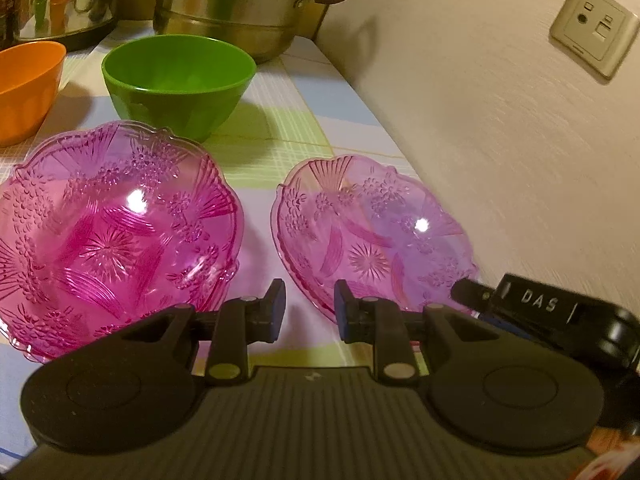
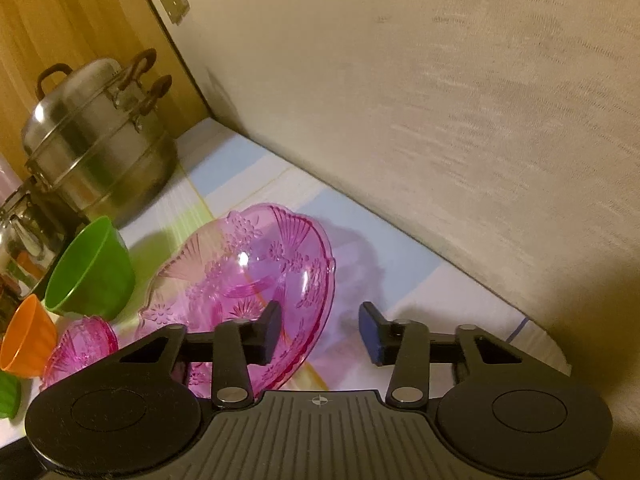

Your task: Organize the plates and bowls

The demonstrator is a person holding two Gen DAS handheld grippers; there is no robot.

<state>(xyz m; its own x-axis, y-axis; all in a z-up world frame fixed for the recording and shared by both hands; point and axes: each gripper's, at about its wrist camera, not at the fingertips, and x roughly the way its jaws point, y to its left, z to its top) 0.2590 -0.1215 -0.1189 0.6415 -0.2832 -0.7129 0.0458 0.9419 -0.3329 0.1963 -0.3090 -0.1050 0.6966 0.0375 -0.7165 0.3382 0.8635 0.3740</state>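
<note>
Two pink glass plates sit side by side on the checked cloth of the table [image 1: 304, 92], hard by the wall [image 1: 480, 120]. The left pink plate [image 1: 112, 220] rests level, its hollow facing up, with the starburst at its centre plain to see. The right pink plate [image 1: 372, 236] lies just beside it, apart by a narrow strip of cloth, and close to the wall; from the right wrist view it looks tipped, its near rim lifted and its face turned toward the left, though the lens may exaggerate that. Both are round with scalloped rims, so neither has a clear long axis.

Behind them stands the green bowl [image 1: 178, 80], upright and mouth up, and to its left the orange bowl [image 1: 28, 88], also upright. A steel steamer pot [image 1: 240, 8] stands at the back by the wall, with a shiny kettle [image 1: 64, 0] to its left.

The left gripper [image 1: 310, 310] hovers over the gap between the two plates, its jaws parted a little and holding nothing. The right gripper [image 2: 320, 332] has its jaws wide apart and empty; its left finger [image 2: 270, 332] sits in front of the right plate's rim, and I cannot tell whether it touches.
</note>
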